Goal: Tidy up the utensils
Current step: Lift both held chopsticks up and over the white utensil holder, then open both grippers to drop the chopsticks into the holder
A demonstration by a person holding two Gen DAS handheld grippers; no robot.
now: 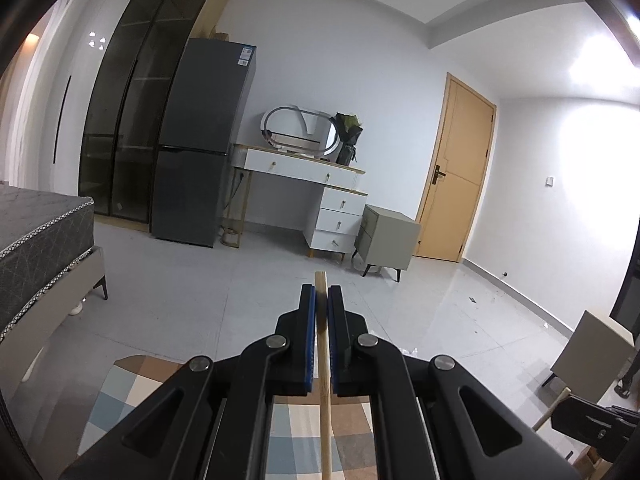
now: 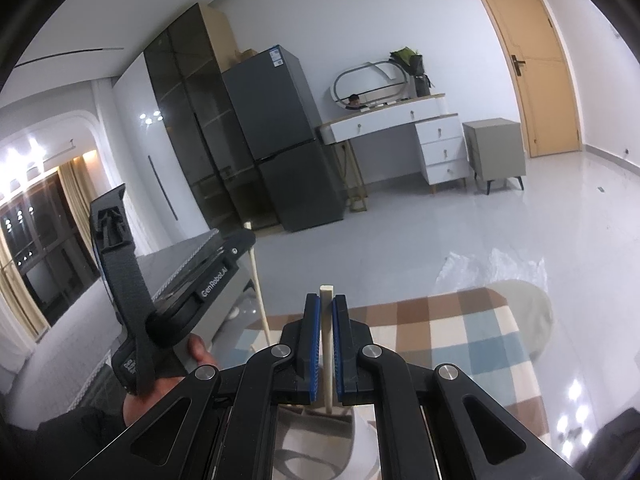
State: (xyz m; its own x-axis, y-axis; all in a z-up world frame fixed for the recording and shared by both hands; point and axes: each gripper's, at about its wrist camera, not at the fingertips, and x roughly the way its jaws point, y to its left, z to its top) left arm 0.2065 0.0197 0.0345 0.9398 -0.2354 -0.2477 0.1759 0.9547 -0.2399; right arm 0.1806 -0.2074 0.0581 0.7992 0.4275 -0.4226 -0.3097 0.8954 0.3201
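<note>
In the left wrist view my left gripper (image 1: pixel 321 294) is shut on a light wooden stick-like handle (image 1: pixel 325 420). The handle stands nearly upright between the blue pads, and its top pokes just above the fingertips. In the right wrist view my right gripper (image 2: pixel 326 300) is shut on a paler cream stick (image 2: pixel 327 364), also upright. Its lower end drops toward a white container (image 2: pixel 360 432) that the jaws mostly hide. The left tool shows at the left of that view, gripped by a hand (image 2: pixel 196 354), with its wooden handle (image 2: pixel 259 284) hanging down.
A checked brown, blue and cream cloth (image 2: pixel 448 336) covers the surface below both grippers. Beyond it are a grey tiled floor, a bed (image 1: pixel 36 236) at left, a dark fridge (image 1: pixel 200 140), a white dressing table (image 1: pixel 320 184), a grey cabinet (image 1: pixel 386 240) and a wooden door (image 1: pixel 456 168).
</note>
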